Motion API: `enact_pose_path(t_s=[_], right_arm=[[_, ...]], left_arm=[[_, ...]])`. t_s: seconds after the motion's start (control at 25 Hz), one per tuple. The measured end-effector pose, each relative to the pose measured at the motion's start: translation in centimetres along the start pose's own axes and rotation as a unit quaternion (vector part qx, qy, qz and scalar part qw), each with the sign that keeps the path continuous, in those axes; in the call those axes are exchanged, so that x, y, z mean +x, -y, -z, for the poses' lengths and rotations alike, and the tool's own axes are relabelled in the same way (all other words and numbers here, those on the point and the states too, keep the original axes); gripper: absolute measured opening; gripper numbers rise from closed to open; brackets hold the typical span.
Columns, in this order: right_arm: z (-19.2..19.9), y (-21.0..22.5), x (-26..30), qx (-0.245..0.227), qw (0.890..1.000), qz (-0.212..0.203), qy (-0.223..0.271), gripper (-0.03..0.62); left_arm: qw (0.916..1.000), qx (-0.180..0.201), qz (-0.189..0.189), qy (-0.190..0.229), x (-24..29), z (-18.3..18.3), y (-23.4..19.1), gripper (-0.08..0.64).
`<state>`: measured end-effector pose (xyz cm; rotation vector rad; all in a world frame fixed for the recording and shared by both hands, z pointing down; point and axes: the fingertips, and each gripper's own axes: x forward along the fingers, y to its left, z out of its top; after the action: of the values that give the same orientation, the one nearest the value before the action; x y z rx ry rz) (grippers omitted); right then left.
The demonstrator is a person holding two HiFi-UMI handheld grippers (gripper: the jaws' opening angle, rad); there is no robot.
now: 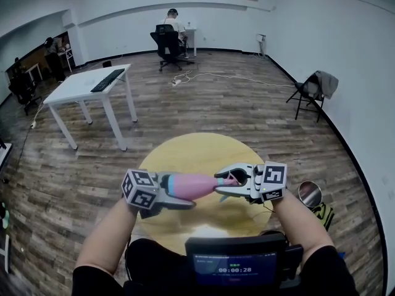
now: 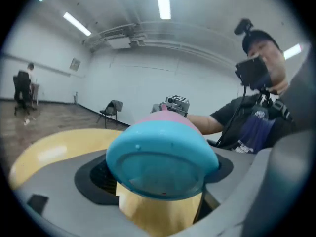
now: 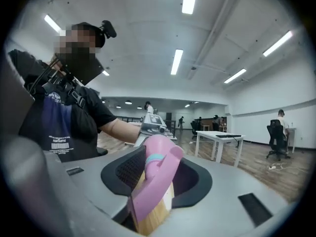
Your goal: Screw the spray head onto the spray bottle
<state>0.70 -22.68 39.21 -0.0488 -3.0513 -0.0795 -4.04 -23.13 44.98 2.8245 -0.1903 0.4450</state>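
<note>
Round and yellow, the desk (image 1: 185, 153) sits below me on a wood-plank floor (image 1: 247, 110). Over its near half I have the spray bottle (image 1: 192, 185) held level and clear of the surface, its blue base toward my left and its pink body tapering to the right. The pink spray head (image 1: 231, 179) sits at the neck end of the bottle, and in the right gripper view a turquoise band shows just past it. I cannot tell how far the thread is engaged. The left gripper (image 1: 178, 193) has its fingers clenched on the bottle near the base, and in the left gripper view the blue bottom fills the gap between them. The right gripper (image 1: 223, 185) faces it, fingers grasping the spray head, which stands tilted between the dark pads. At the bottom edge of the head view a small screen (image 1: 234, 267) glows. A shiny round bin (image 1: 310, 194) stands on the floor just right of the desk. Farther off, a white desk (image 1: 80, 90) carries a keyboard (image 1: 108, 80). A folding chair (image 1: 311, 91) draped with a garment stands by the right wall, and a person (image 1: 171, 22) sits in an office chair at the far wall.
</note>
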Motion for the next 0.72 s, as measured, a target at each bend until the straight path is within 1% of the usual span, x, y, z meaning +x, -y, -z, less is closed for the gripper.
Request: enact_pose_path(t_s=[0.04, 0.08, 0.24, 0.32, 0.36, 0.4, 0.44, 0.48, 0.52, 0.56, 0.6, 0.64, 0.68, 0.72], right_arm=[[-0.3, -0.3, 0.1, -0.012, 1.000, -0.005, -0.002, 0.163], [-0.5, -0.6, 0.2, -0.021, 1.000, -0.010, -0.008, 0.163], [-0.1, -1.3, 0.3, -0.041, 0.999, -0.019, -0.029, 0.163], [0.1, -1.2, 0.3, -0.049, 0.998, -0.008, -0.028, 0.163], [0.1, -1.0, 0.3, -0.046, 0.999, 0.002, -0.024, 0.163], [0.1, -0.5, 0.2, -0.038, 0.999, 0.013, -0.018, 0.164], [0.1, 0.4, 0.0, -0.022, 0.999, 0.032, -0.013, 0.175], [0.3, 1.6, -0.3, 0.000, 0.998, 0.057, -0.010, 0.217], [0.5, 3.0, -0.7, 0.028, 0.996, 0.081, -0.006, 0.241], [0.7, 4.0, -1.1, 0.059, 0.994, 0.097, -0.001, 0.265], [0.9, 4.6, -1.3, 0.086, 0.991, 0.104, 0.003, 0.287], [1.2, 4.8, -1.3, 0.102, 0.989, 0.103, 0.002, 0.292], [1.5, 4.6, -1.1, 0.103, 0.990, 0.097, -0.005, 0.293], [1.9, 4.2, -0.7, 0.092, 0.992, 0.089, -0.018, 0.293]], left_arm=[[0.9994, -0.027, 0.021, 0.002, 0.1, 0.2, 0.3, 0.510], [0.9985, -0.042, 0.035, 0.001, 0.1, 0.4, 0.5, 0.509], [0.9951, -0.074, 0.064, -0.014, 0.3, 1.0, 0.9, 0.508], [0.9955, -0.069, 0.064, -0.013, 0.3, 1.1, 0.9, 0.508], [0.9970, -0.056, 0.053, -0.007, 0.2, 0.8, 0.8, 0.508], [0.9989, -0.037, 0.030, 0.000, 0.1, 0.3, 0.5, 0.508], [1.0000, -0.007, -0.006, 0.003, 0.0, -0.2, 0.0, 0.509], [0.9980, 0.035, -0.053, -0.002, -0.1, -0.6, -0.8, 0.509], [0.9910, 0.086, -0.102, -0.013, -0.2, -0.9, -1.5, 0.511], [0.9793, 0.139, -0.144, -0.027, -0.3, -1.0, -2.1, 0.511], [0.9653, 0.189, -0.176, -0.041, -0.4, -1.0, -2.5, 0.511], [0.9518, 0.229, -0.198, -0.050, -0.6, -1.0, -2.5, 0.511], [0.9416, 0.257, -0.211, -0.054, -0.7, -1.1, -2.4, 0.511], [0.9362, 0.271, -0.217, -0.053, -0.8, -1.2, -2.3, 0.511]])
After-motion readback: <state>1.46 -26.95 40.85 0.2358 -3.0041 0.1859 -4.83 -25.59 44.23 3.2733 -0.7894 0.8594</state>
